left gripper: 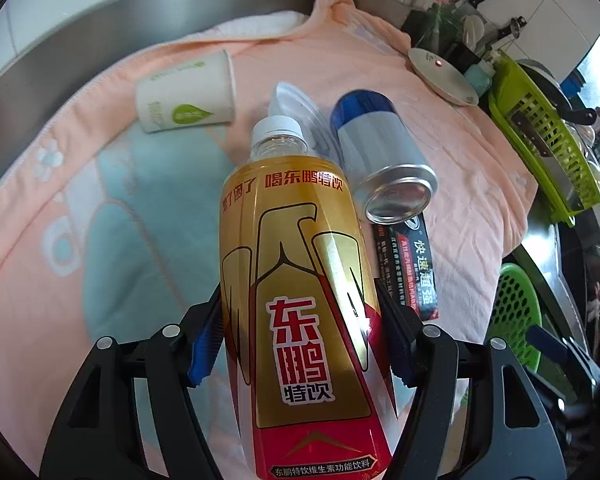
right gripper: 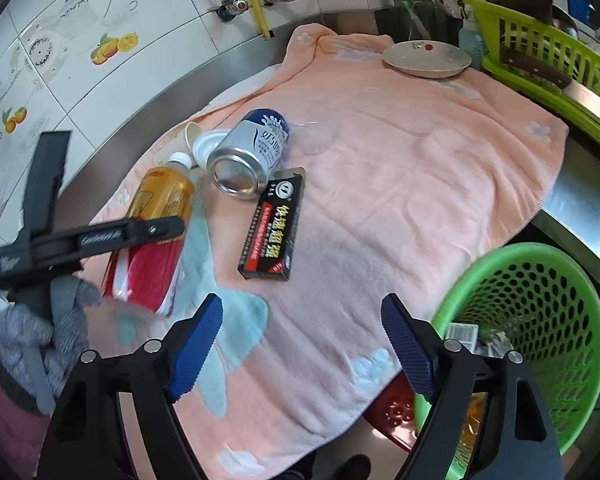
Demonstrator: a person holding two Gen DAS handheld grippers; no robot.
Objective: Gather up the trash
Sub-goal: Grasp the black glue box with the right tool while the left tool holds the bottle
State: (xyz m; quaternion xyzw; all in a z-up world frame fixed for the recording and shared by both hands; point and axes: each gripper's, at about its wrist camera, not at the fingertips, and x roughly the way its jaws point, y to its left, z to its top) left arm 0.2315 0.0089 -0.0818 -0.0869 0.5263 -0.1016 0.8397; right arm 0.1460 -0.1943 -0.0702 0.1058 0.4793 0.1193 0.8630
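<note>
While clamped: left hand-held gripper (left gripper: 300,344) pinches energy-drink bottle (left gripper: 296,280).
Right hand-held gripper (right gripper: 302,344): jaws apart, empty.
Risk: slick bottle slips, knocking milk can (left gripper: 380,156).

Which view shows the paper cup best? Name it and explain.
Left wrist view: the paper cup lies on its side on the towel, fully visible with its green leaf logo. The right wrist view shows only a sliver of it behind the can.

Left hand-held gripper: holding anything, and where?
Yes: the left hand-held gripper clamps the drink bottle at mid-body across its label; cap end points away.
</note>
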